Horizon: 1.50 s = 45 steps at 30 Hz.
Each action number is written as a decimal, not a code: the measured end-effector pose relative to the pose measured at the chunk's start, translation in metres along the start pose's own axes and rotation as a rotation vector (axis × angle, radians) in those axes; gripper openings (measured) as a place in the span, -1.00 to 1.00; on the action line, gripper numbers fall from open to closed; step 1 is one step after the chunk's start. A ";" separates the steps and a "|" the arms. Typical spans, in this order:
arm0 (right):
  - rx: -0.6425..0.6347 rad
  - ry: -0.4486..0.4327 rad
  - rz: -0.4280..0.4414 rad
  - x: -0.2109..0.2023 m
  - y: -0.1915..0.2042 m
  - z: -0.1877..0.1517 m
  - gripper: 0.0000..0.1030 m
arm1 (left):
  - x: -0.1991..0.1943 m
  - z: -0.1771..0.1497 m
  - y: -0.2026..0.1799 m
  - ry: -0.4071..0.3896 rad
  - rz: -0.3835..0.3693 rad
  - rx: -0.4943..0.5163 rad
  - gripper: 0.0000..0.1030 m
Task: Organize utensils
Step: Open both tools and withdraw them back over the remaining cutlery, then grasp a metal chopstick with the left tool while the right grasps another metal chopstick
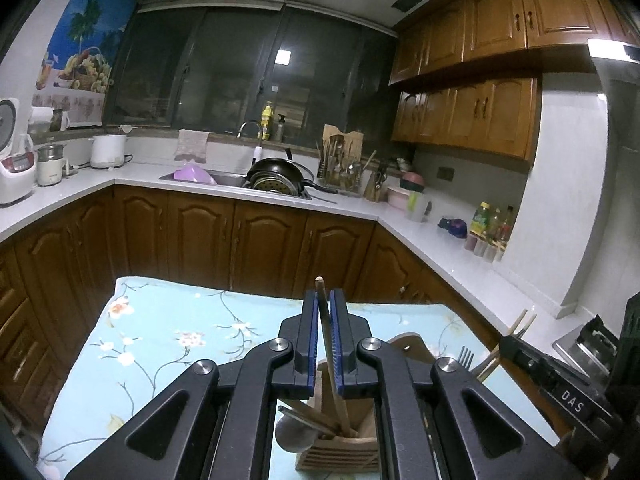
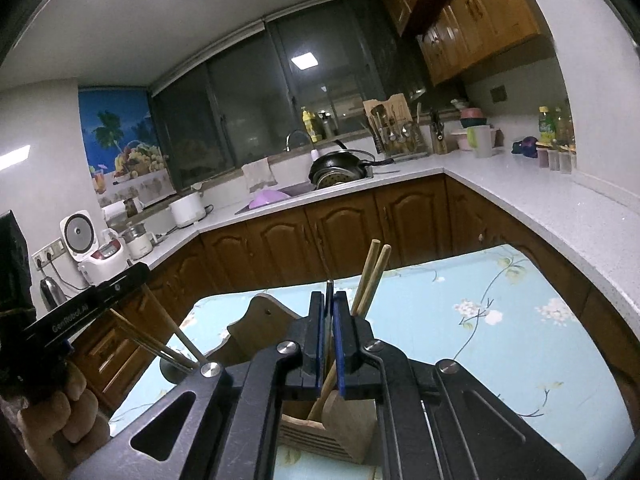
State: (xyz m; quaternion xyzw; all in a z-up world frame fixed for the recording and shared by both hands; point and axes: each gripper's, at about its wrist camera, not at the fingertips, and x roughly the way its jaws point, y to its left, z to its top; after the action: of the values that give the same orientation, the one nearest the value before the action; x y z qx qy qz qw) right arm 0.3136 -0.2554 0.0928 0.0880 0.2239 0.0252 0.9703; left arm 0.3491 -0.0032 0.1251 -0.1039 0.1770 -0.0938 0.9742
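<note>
Tablecloth: floral, pale blue | room: kitchen, wooden cabinets, dark window

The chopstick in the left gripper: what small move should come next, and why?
Probably open the left gripper. Its jaws are shut on the wooden chopstick, whose lower end already sits inside the wooden holder among other utensils, so letting go should leave it standing there.
</note>
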 end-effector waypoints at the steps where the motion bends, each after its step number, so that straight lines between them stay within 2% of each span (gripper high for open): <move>1: 0.004 0.003 0.004 0.000 -0.001 0.001 -0.89 | 0.000 -0.001 0.000 0.001 0.001 0.000 -0.91; 5: 0.011 -0.012 0.017 -0.005 -0.002 0.003 -0.72 | -0.001 0.002 0.000 0.013 0.009 -0.016 -0.84; 6: 0.012 -0.021 0.019 -0.007 -0.001 0.004 -0.59 | -0.002 0.001 -0.001 0.012 0.010 -0.017 -0.80; 7: 0.013 -0.035 0.023 -0.012 -0.001 0.005 -0.42 | -0.004 0.002 0.000 0.011 0.011 -0.018 -0.65; 9: 0.014 -0.061 0.031 -0.020 0.000 0.008 -0.24 | -0.011 0.004 0.000 -0.008 0.012 -0.025 -0.44; 11: 0.014 -0.081 0.033 -0.028 0.001 0.012 -0.20 | -0.016 0.005 -0.001 -0.022 0.009 -0.024 -0.27; 13: 0.023 -0.101 0.044 -0.038 0.000 0.016 0.17 | -0.026 0.008 -0.003 -0.038 0.006 -0.027 -0.17; 14: 0.026 -0.112 0.048 -0.043 -0.001 0.016 0.28 | -0.032 0.009 -0.004 -0.046 0.002 -0.027 -0.12; 15: 0.028 -0.122 0.049 -0.047 0.000 0.017 0.55 | -0.037 0.008 -0.004 -0.050 0.004 -0.027 -0.07; 16: 0.030 -0.134 0.047 -0.053 0.000 0.016 0.79 | -0.041 0.004 -0.003 -0.054 0.006 -0.028 0.11; 17: 0.031 -0.143 0.048 -0.058 -0.001 0.015 0.88 | -0.047 0.002 -0.002 -0.059 0.009 -0.031 0.29; 18: 0.032 -0.152 0.047 -0.064 -0.001 0.013 0.94 | -0.054 -0.002 0.000 -0.064 0.013 -0.033 0.37; 19: 0.029 -0.159 0.048 -0.070 -0.001 0.010 0.94 | -0.060 -0.009 0.001 -0.067 0.024 -0.035 0.51; 20: 0.027 -0.158 0.048 -0.075 -0.002 0.006 0.94 | -0.067 -0.014 0.003 -0.072 0.032 -0.040 0.56; 23: 0.035 -0.145 0.048 -0.085 -0.005 -0.005 0.96 | -0.084 -0.033 0.009 -0.054 0.028 -0.057 0.57; 31: 0.056 -0.096 0.009 -0.119 -0.015 -0.052 0.96 | -0.126 -0.085 0.013 0.069 0.027 -0.108 0.65; 39: 0.083 -0.026 -0.031 -0.147 -0.026 -0.092 0.97 | -0.151 -0.108 0.020 0.181 -0.005 -0.150 0.65; 45: 0.090 0.020 -0.065 -0.159 -0.034 -0.119 0.97 | -0.165 -0.115 0.018 0.218 -0.004 -0.158 0.65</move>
State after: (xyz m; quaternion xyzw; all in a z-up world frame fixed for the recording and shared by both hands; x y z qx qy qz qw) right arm 0.1190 -0.2841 0.0498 0.1240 0.2369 -0.0154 0.9635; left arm 0.1581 0.0308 0.0697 -0.1697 0.2885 -0.0922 0.9378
